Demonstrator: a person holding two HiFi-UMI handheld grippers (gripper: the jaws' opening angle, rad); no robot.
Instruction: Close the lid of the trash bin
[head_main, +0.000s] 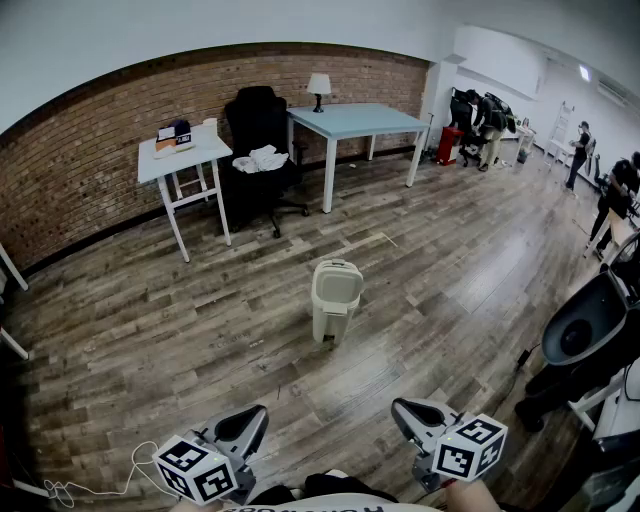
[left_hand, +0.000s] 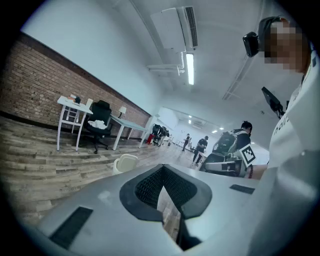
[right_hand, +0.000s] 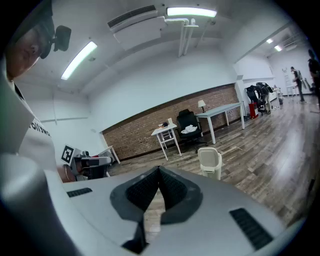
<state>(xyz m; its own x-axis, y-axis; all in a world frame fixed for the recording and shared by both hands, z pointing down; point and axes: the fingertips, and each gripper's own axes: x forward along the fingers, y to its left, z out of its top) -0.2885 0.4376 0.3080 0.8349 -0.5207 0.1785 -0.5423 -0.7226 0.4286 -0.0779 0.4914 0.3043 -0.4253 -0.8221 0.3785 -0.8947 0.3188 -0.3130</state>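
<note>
1. Left gripper (head_main: 247, 425): jaw tips pressed together, nothing between them (checked in its own view).
2. Right gripper (head_main: 408, 412): jaws likewise closed and empty.
3. Trash bin (head_main: 335, 298): on the wood floor (head_main: 450, 300), well ahead of both grippers and roughly midway between them, lid tipped up.
4. Shirt (head_main: 320, 504) print: cut off, unreadable.
</note>
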